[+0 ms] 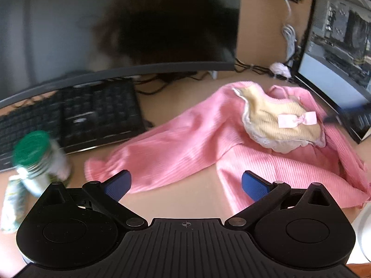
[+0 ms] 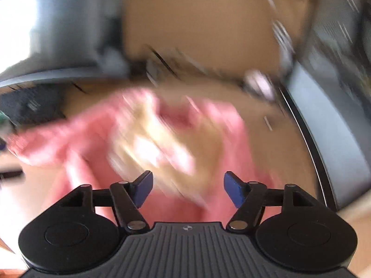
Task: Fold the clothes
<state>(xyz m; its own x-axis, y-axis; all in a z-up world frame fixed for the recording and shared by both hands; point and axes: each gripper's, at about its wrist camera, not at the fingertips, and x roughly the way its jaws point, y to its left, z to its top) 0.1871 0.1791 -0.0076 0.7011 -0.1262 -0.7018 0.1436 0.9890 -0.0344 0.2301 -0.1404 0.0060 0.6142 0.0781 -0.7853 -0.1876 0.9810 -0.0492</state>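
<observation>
Where the left wrist view is sharp and the right wrist view is smeared by blur, the two tell different amounts:

Desk [image 1: 185, 199]: tan surface that carries everything; bare patches show in both views.
Monitor [image 1: 116, 23]: large dark curved screen across the back; only a grey smear in the right view.
Second screen [image 1: 336, 46]: lit, at the right edge; its picture is readable in the left view alone.
Keyboard [image 1: 81, 115]: black, under the monitor, left of the garment.
Pink garment [image 1: 185, 143]: ribbed knit spread on the desk, one sleeve stretched toward the keyboard; in the right view it is a pink blur [image 2: 176, 203] below the fingers.
Yellow collar [image 1: 278, 120]: lace-edged, with a pale pink bow [image 1: 298, 119], lying on the garment's upper right; probably the pale patch in the right view.
Bottle [image 1: 34, 157]: green cap, at the left edge, seen by the left camera only.
Left gripper [image 1: 185, 184]: jaws spread wide, nothing between them, above the garment's near edge.
Right gripper [image 2: 188, 190]: jaws apart, empty, over the pink cloth.
</observation>
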